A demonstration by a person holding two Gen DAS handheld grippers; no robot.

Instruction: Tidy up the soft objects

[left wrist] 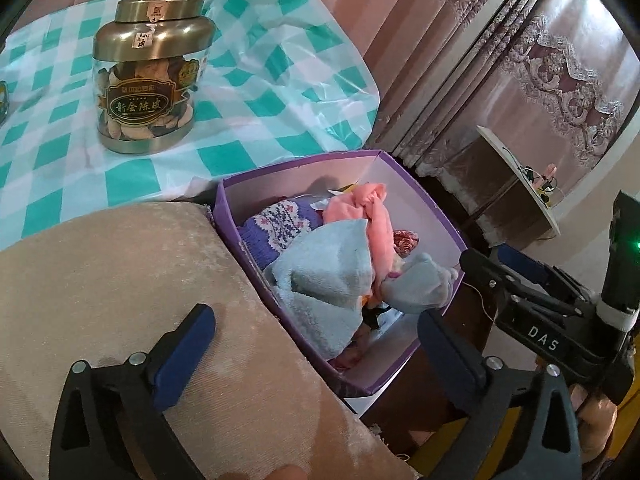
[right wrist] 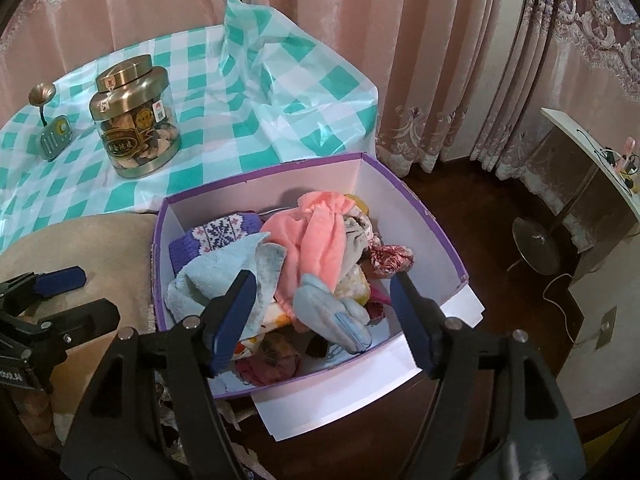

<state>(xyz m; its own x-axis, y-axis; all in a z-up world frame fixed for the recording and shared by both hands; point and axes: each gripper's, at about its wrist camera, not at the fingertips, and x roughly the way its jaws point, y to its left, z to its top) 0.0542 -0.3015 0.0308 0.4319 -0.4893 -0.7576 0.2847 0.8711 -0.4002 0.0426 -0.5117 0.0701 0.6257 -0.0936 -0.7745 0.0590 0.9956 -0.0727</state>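
From the left wrist, the left gripper (left wrist: 316,344) hung spread and empty over the beige cushion (left wrist: 120,280) beside the purple box (left wrist: 440,216) of soft things; from the right, the right gripper (right wrist: 320,304) hovered parted, empty, over the pale blue cloth (right wrist: 224,264) — seemingly between placements, with a fresh item needed next.

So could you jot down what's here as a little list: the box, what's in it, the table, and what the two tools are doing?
box: purple box, open, no lid seen
contents: pink cloth, pale blue towel, purple knit, piled loosely
table: checked cloth, jar standing on it
left gripper: fingers apart, holding nothing
right gripper: fingers apart over the pile, holding nothing
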